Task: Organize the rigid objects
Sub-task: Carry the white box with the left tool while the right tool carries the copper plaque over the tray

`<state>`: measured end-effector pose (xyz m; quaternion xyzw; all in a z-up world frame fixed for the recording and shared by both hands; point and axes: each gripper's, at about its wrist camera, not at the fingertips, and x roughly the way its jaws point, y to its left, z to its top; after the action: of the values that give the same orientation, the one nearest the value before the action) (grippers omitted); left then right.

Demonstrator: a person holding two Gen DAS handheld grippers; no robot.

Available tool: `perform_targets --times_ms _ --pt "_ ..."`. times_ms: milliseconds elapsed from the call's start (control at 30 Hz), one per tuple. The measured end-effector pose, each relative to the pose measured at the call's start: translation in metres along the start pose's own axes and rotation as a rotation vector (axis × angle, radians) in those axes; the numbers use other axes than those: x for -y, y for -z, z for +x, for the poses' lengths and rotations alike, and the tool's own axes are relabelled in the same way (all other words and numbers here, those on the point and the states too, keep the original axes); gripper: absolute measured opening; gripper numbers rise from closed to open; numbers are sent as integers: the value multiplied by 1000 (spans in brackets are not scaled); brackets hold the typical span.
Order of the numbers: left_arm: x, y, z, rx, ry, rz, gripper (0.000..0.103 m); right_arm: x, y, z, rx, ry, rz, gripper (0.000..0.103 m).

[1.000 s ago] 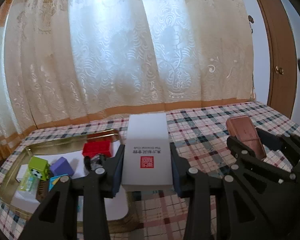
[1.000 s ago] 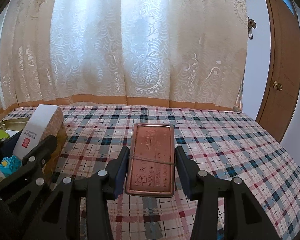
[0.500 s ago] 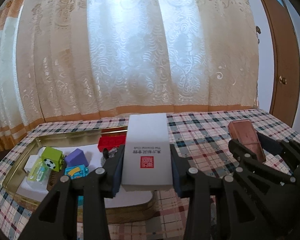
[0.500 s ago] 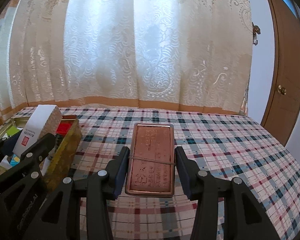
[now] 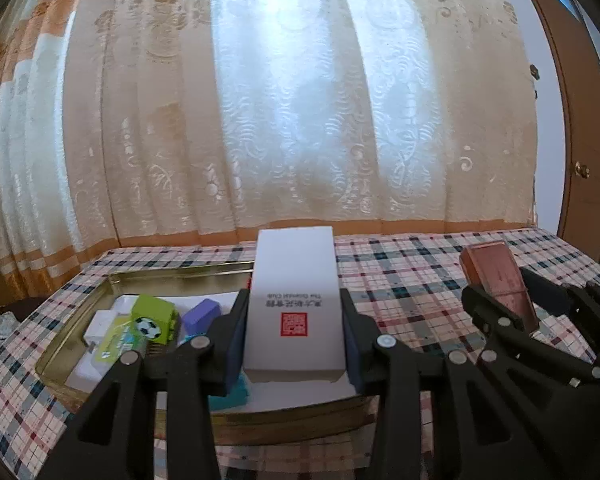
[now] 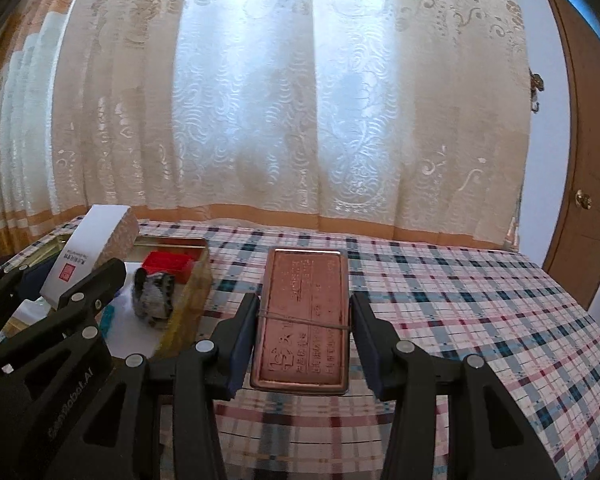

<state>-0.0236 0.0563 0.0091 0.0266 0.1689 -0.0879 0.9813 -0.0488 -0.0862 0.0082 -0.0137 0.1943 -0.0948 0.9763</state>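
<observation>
Gold tray (image 5: 168, 273) rim — white box (image 5: 294, 304) above

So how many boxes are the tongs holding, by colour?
White cardboard box with red stamp, in left tongs: 1
Copper-coloured flat metal box, in right tongs: 1
Total: 2

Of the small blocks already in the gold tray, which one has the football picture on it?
The lime-green block, toward the left of the gold tray. A black-and-white football is printed on its near face; the purple block beside it and the red one show none.
</observation>
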Motion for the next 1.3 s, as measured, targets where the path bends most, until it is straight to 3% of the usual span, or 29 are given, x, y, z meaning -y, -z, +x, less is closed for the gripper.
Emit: perform_targets --times_ms 367,767,1300 --pt "-55 8 -16 19 -77 -83 40 -39 0 -9 29 -75 -41 49" --pt "-95 13 -23 28 -182 -89 40 -97 -1 -17 50 -169 -108 49" --pt "-126 3 -12 3 -207 -99 40 -128 -16 8 25 -202 -108 49"
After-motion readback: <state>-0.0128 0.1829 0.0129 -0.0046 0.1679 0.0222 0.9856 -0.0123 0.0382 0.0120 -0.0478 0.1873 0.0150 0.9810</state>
